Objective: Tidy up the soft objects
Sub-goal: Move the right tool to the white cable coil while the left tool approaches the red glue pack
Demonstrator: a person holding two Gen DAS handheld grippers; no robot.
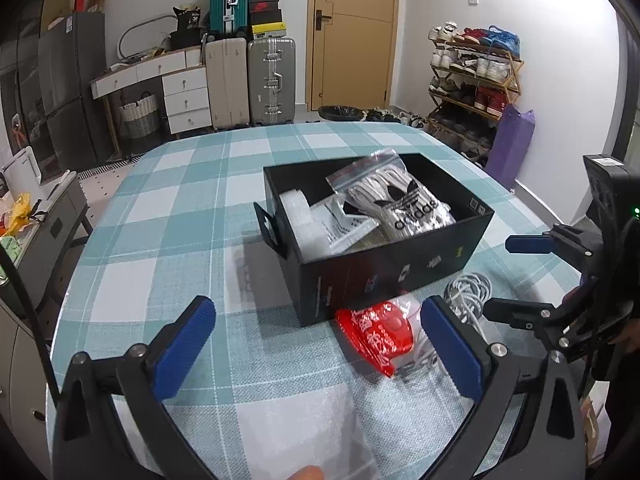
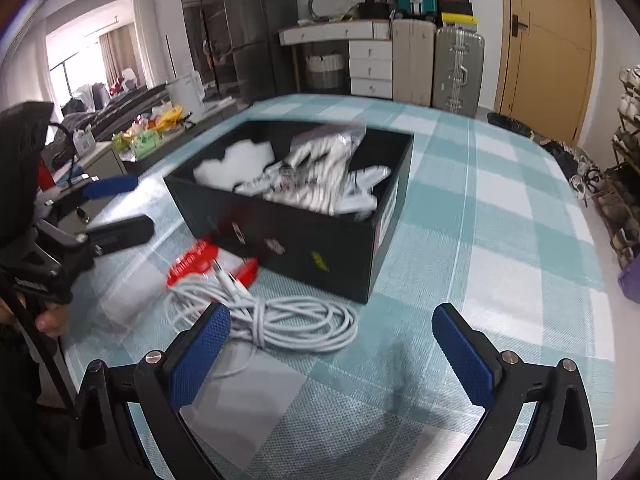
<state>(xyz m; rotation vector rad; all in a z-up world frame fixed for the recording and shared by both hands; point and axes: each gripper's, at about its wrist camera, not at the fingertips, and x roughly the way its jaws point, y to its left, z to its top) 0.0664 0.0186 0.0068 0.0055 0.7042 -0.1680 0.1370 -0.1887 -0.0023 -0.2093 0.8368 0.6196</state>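
Red pouch (image 1: 374, 334) partly behind black box (image 1: 400, 268) (right wrist view motion-blurred).

White walls (image 1: 560, 60) enclose the room, with a tan wooden door (image 1: 354, 32) at the far end. Left of the door stand 2 upright suitcases (image 1: 250, 80), a teal suitcase (image 1: 225, 0) stacked above them. Beside them is a white drawer unit (image 1: 186, 98) with a woven basket (image 1: 140, 120) underneath. A wooden shoe rack (image 1: 476, 80) lines the right wall. Daylight enters through a curtained window (image 2: 80, 64). A teal checked cloth covers the bench (image 1: 180, 208).
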